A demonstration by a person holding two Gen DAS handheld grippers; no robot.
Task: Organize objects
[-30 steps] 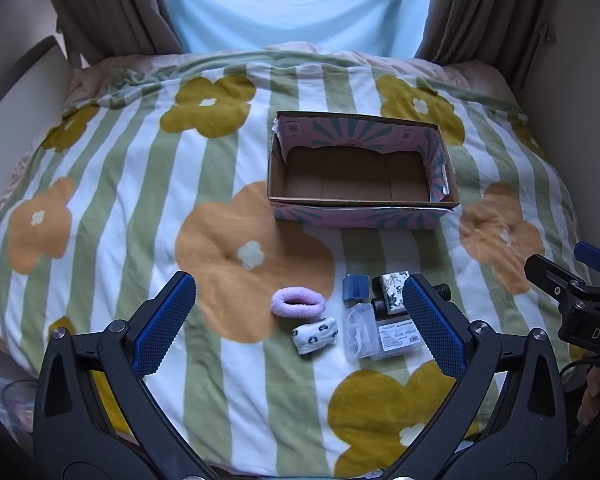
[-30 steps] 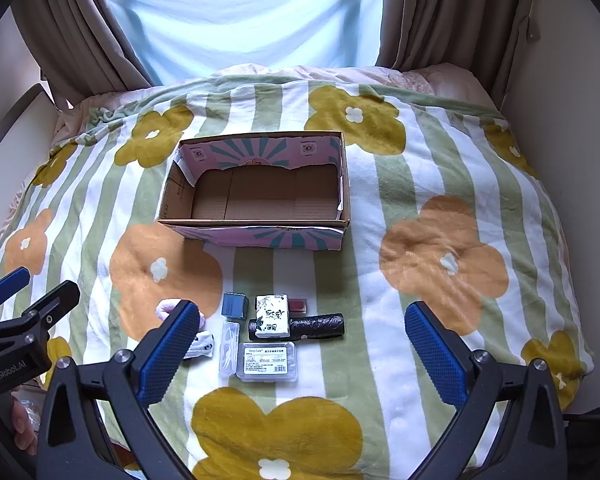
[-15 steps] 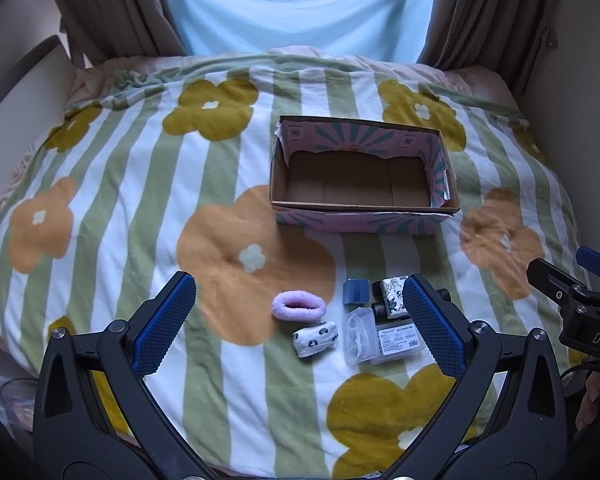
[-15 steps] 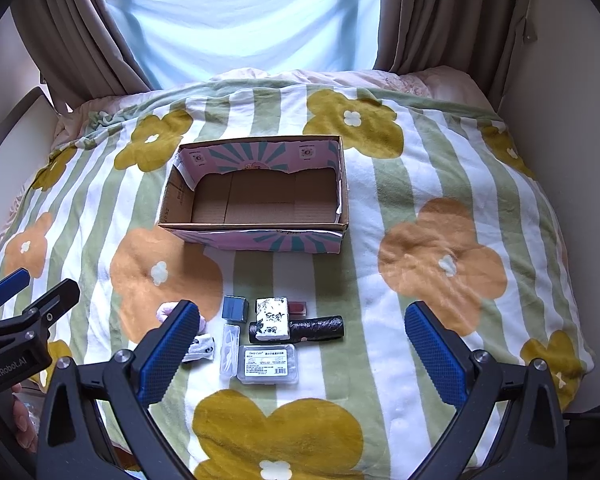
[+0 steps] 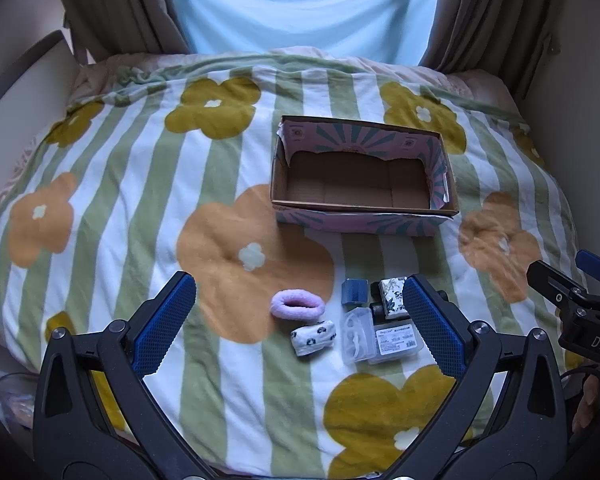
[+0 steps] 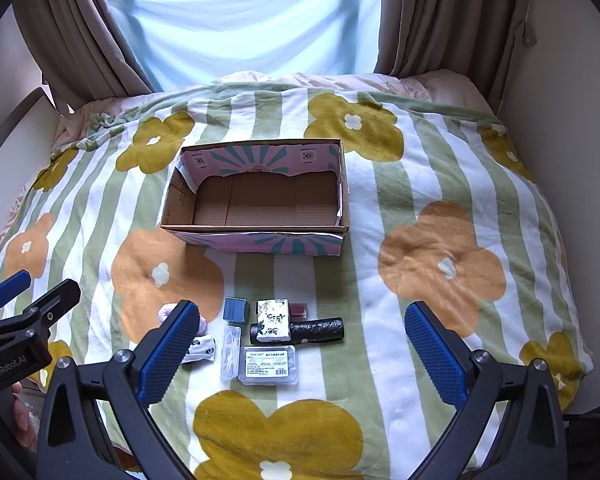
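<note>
Cardboard box (image 6: 256, 200) open-topped on flowered bedspread (image 6: 440, 216), nothing seen inside. Small items clustered on the near side of box, well apart from it: blue cube (image 6: 235, 309), patterned packet (image 6: 274, 320) lying over black roll (image 6: 320, 330), small red item (image 6: 299, 309) behind them, labelled clear case (image 6: 269, 364) nearest camera, slim clear case (image 6: 231, 352) just beside it. Lilac scrunchie (image 5: 297, 303) and spotted white roll (image 5: 314, 331) further to box's left (partly hidden in right wrist view). Left tongs (image 5: 300, 320) spread wide, holding nothing. Right tongs (image 6: 300, 344) likewise wide, nothing between pads.
</note>
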